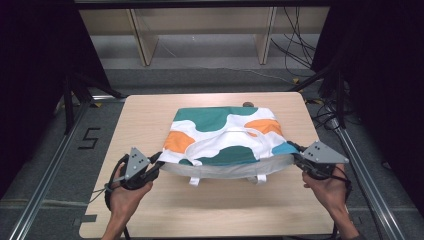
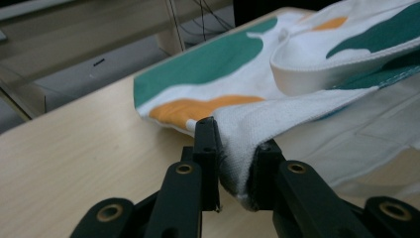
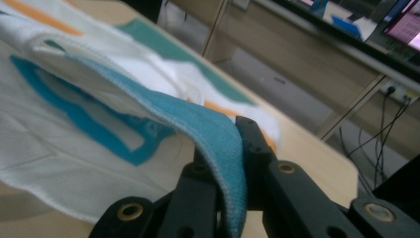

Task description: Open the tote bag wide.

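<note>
Slippage is the risk: the tote bag lies mid-table with its near upper rim lifted, the left gripper clamped on one white corner and the right gripper on the blue corner, so uneven pulling could free either.

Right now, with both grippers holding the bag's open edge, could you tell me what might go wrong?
1. The left gripper pinches only a small bunch at the corner of the white cloth tote bag with green and orange patches; it could slip out.
2. The right gripper holds just the thin blue hem; pulling apart may tug it free.
3. The white strap lies loose and could snag.
</note>
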